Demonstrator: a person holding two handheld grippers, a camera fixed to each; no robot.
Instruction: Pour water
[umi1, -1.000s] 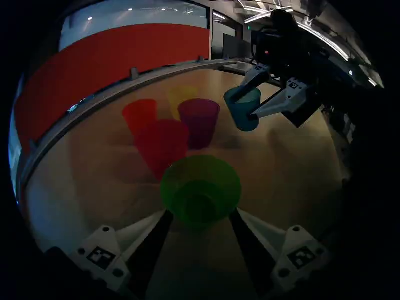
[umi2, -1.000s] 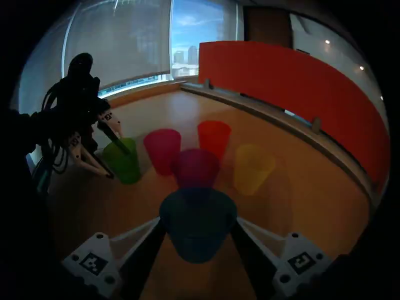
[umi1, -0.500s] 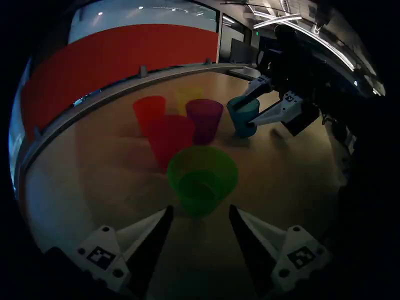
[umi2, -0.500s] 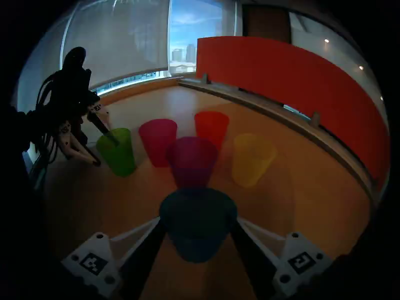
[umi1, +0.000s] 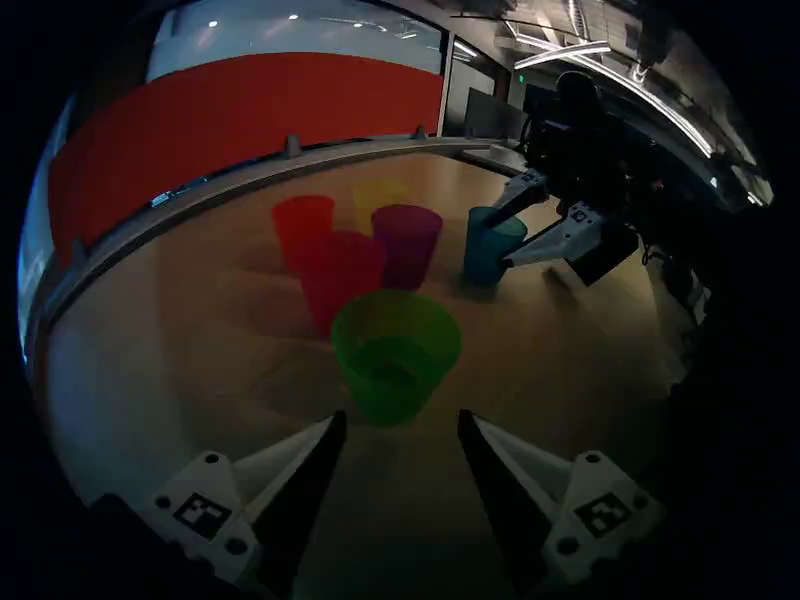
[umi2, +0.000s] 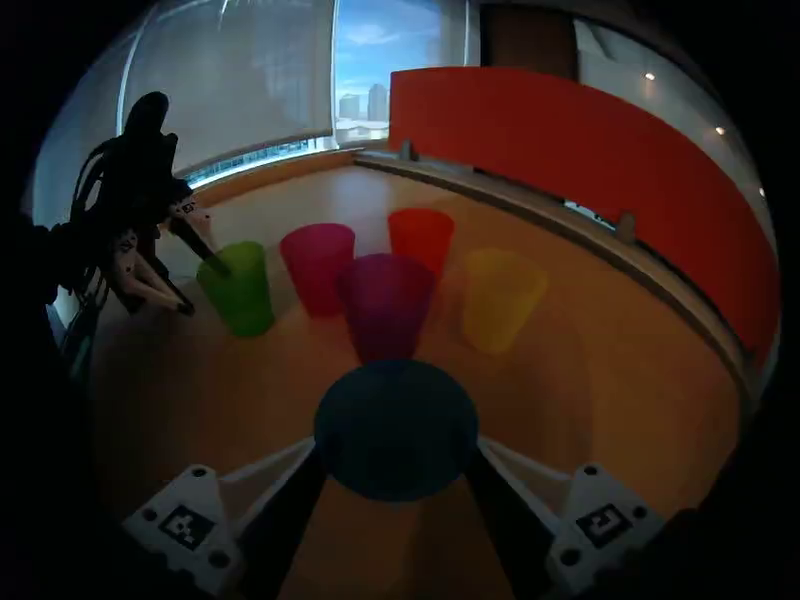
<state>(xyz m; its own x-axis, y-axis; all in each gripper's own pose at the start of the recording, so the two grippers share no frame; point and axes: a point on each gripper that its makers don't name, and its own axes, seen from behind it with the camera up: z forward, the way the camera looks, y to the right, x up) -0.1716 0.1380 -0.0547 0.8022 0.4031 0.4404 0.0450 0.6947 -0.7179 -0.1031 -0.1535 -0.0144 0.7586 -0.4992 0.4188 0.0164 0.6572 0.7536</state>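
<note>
The big wooden worktop (umi1: 200, 330) is carrying six bright cups, and the two by the claws are standing upright on it. The right claw (umi2: 397, 448) is squeezing the blue cup (umi2: 395, 425) from both sides, just beside the purple cup (umi1: 405, 240). The left claw (umi1: 397, 418) is gaping wide, and the green cup (umi1: 395, 350) is sitting near, just past its tips, not gripped, I think. No water is running, and I cannot tell if any cup is holding water, so the pouring is either finished or waiting to begin.
</note>
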